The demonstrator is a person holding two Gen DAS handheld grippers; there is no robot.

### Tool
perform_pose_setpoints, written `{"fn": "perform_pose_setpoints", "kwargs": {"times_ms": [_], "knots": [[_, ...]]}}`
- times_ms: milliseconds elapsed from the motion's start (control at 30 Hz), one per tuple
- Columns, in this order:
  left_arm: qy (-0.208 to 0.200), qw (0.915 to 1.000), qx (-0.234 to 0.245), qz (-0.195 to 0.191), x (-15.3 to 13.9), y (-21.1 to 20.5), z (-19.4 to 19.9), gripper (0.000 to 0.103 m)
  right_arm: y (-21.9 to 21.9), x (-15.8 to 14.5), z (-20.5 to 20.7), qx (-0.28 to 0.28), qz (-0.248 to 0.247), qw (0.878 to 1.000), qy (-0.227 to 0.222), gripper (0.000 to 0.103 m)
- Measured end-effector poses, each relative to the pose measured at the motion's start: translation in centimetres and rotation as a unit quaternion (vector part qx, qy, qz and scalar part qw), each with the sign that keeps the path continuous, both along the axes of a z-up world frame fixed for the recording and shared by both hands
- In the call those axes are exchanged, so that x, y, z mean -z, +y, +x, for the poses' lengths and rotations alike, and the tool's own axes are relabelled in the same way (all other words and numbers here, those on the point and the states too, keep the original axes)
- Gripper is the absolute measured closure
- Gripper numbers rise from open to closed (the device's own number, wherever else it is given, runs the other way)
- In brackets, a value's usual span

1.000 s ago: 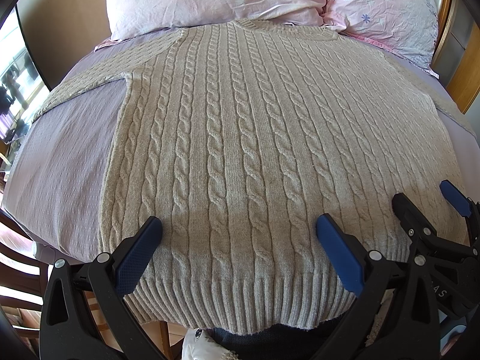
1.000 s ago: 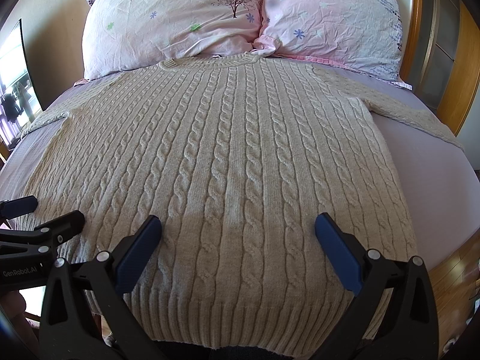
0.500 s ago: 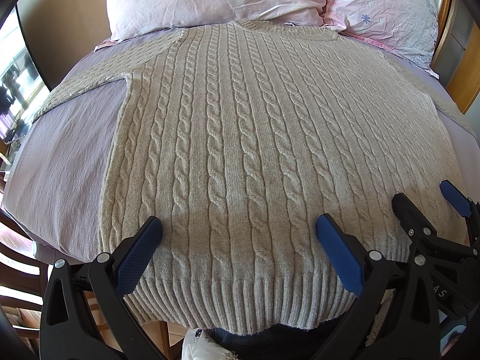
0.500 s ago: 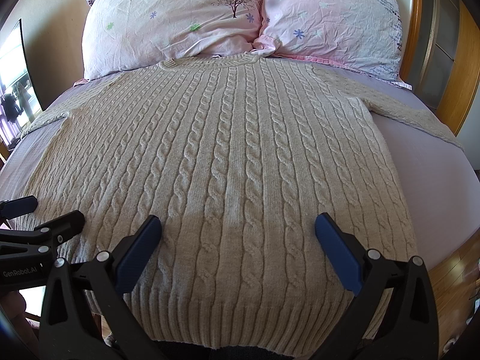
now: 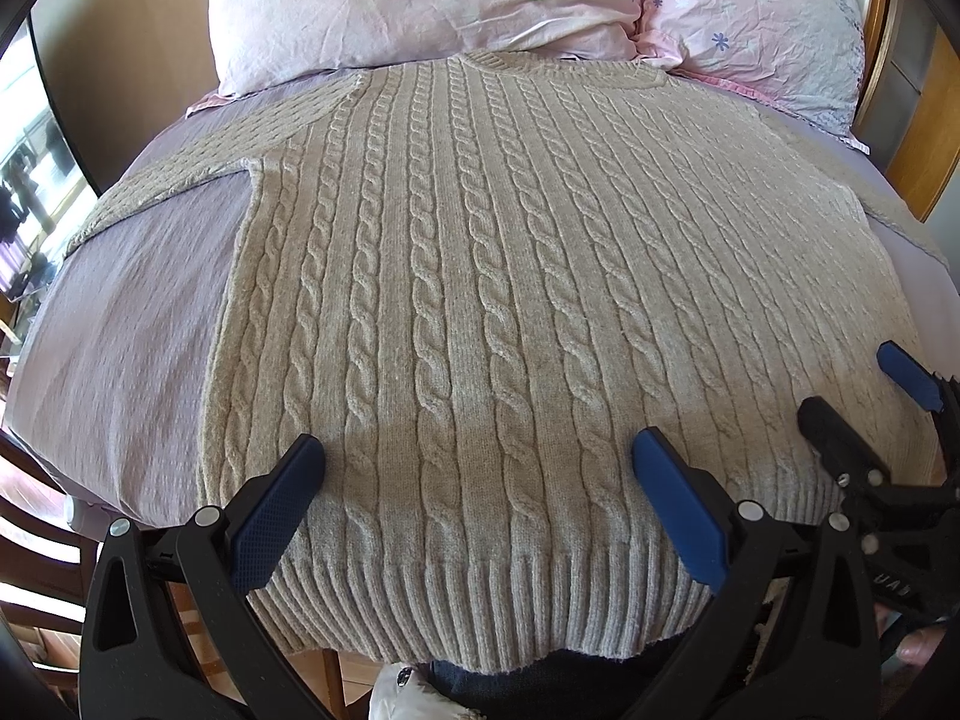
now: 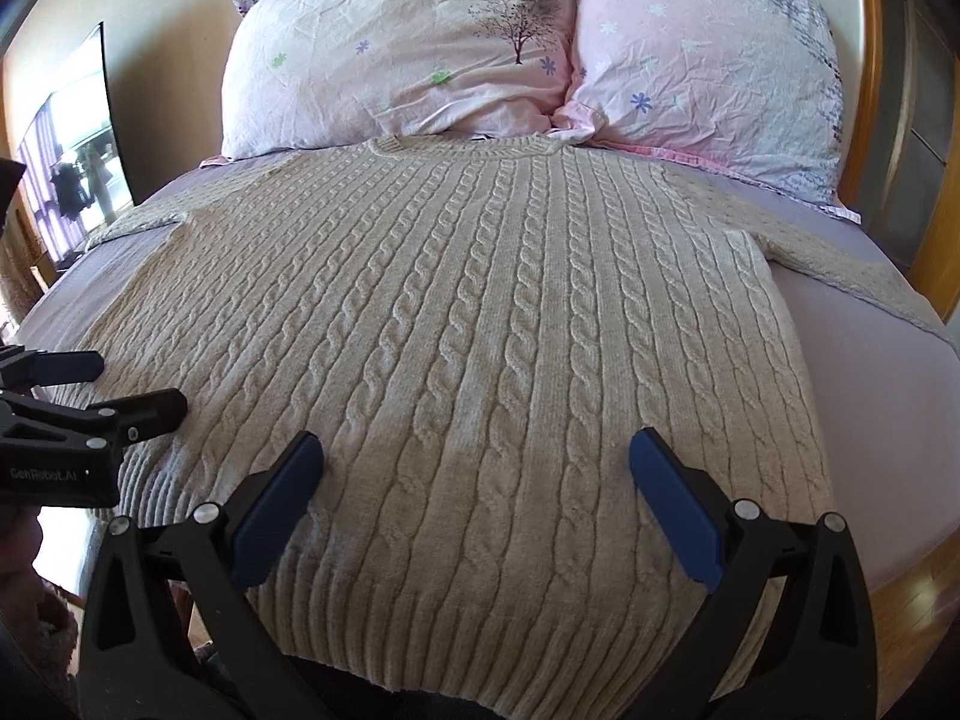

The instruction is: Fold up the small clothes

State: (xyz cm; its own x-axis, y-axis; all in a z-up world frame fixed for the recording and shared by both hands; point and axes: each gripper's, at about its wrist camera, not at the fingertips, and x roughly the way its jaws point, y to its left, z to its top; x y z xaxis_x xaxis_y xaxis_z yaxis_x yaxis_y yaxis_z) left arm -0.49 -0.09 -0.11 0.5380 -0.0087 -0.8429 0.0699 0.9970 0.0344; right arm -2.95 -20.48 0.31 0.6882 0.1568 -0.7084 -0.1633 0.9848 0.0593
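Sweater [image 5: 480, 300] lies flat on the bed [image 5: 132, 330], collar by the pillows [image 6: 408, 48] | your left gripper [image 5: 477, 504] spread above its hem | your right gripper [image 6: 477, 504] spread, beside the left

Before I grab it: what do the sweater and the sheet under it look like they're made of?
Sweater: thick beige knit, probably wool or acrylic; raised cable twists, ribbed hem, slightly fuzzy matte surface. Sheet: thin lilac woven cloth, likely cotton; smooth and matte.
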Motion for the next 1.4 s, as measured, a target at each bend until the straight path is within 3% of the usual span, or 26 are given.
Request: {"fn": "perform_pose_setpoints", "kwargs": {"times_ms": [100, 167, 200, 267, 333, 400, 467, 600, 700, 733, 767, 833, 900, 967, 1033, 1100, 1167, 1233, 1300, 1400], "knots": [[-0.010, 0.9999, 0.012, -0.004, -0.3, 0.1, -0.3, 0.001, -6.1, -1.4, 0.7, 0.073, 0.023, 0.996, -0.046, 0.002], [-0.023, 0.9991, 0.020, -0.029, -0.7, 0.7, 0.2, 0.001, -12.9, -1.6, 2.1, 0.152, 0.073, 0.984, -0.064, 0.006], [-0.036, 0.9979, 0.022, -0.049, -0.9, 1.2, 0.5, 0.001, -17.1, -2.1, 2.9, 0.199, 0.102, 0.973, -0.063, 0.011], [-0.069, 0.9933, 0.017, -0.091, -1.7, 2.6, 1.1, 0.001, -25.4, -1.9, 4.5, 0.290, 0.159, 0.943, -0.042, 0.040], [-0.093, 0.9883, 0.006, -0.121, -2.5, 4.1, 2.3, 0.001, -32.7, -0.9, 5.7, 0.375, 0.212, 0.902, -0.019, 0.054], [-0.101, 0.9863, -0.005, -0.130, -3.3, 5.4, 3.7, 0.001, -38.2, 0.4, 6.7, 0.431, 0.253, 0.866, -0.005, 0.059], [-0.101, 0.9837, -0.020, -0.148, -3.9, 7.2, 5.4, 0.001, -42.2, 1.7, 7.9, 0.468, 0.279, 0.839, 0.010, 0.059], [-0.098, 0.9677, -0.078, -0.219, -4.0, 12.6, 7.7, 0.001, -47.2, 4.0, 9.5, 0.520, 0.314, 0.794, 0.028, 0.064], [-0.110, 0.9478, -0.138, -0.265, -4.0, 17.0, 8.6, 0.001, -49.1, 5.0, 10.4, 0.528, 0.334, 0.781, 0.019, 0.075], [-0.117, 0.9442, -0.154, -0.267, -4.0, 18.2, 8.8, 0.001, -49.4, 5.2, 10.8, 0.532, 0.330, 0.779, 0.021, 0.093], [-0.122, 0.9435, -0.169, -0.258, -4.1, 19.4, 9.0, 0.001, -49.9, 5.5, 11.2, 0.531, 0.331, 0.779, 0.029, 0.096], [-0.130, 0.9503, -0.195, -0.205, -4.6, 21.0, 9.5, 0.001, -49.4, 4.8, 11.7, 0.530, 0.317, 0.786, 0.014, 0.096], [-0.139, 0.9555, -0.212, -0.151, -5.1, 22.3, 9.9, 0.001, -46.9, 1.6, 12.4, 0.497, 0.273, 0.823, -0.033, 0.096], [-0.160, 0.9527, -0.234, -0.109, -5.6, 23.9, 10.0, 0.001, -42.5, -2.3, 13.7, 0.439, 0.240, 0.863, -0.072, 0.096], [-0.169, 0.9484, -0.251, -0.096, -6.0, 25.5, 10.5, 0.001, -36.6, -6.2, 15.1, 0.359, 0.230, 0.899, -0.103, 0.096], [-0.159, 0.9431, -0.267, -0.120, -5.7, 27.4, 11.1, 0.001, -29.5, -9.4, 16.4, 0.269, 0.220, 0.929, -0.126, 0.097], [-0.151, 0.9285, -0.290, -0.176, -5.0, 29.6, 11.4, 0.001, -21.9, -11.1, 17.9, 0.176, 0.218, 0.951, -0.128, 0.096], [-0.151, 0.9087, -0.312, -0.233, -3.9, 31.2, 11.5, 0.019, -14.6, -11.1, 19.6, 0.089, 0.230, 0.963, -0.104, 0.096], [-0.141, 0.8928, -0.330, -0.273, -2.8, 32.4, 11.8, 0.023, -7.4, -9.8, 21.0, 0.012, 0.235, 0.970, -0.067, 0.096], [-0.122, 0.8768, -0.351, -0.305, -1.4, 33.5, 12.6, 0.024, 2.6, -5.7, 22.4, -0.096, 0.188, 0.977, 0.031, 0.084]]}}
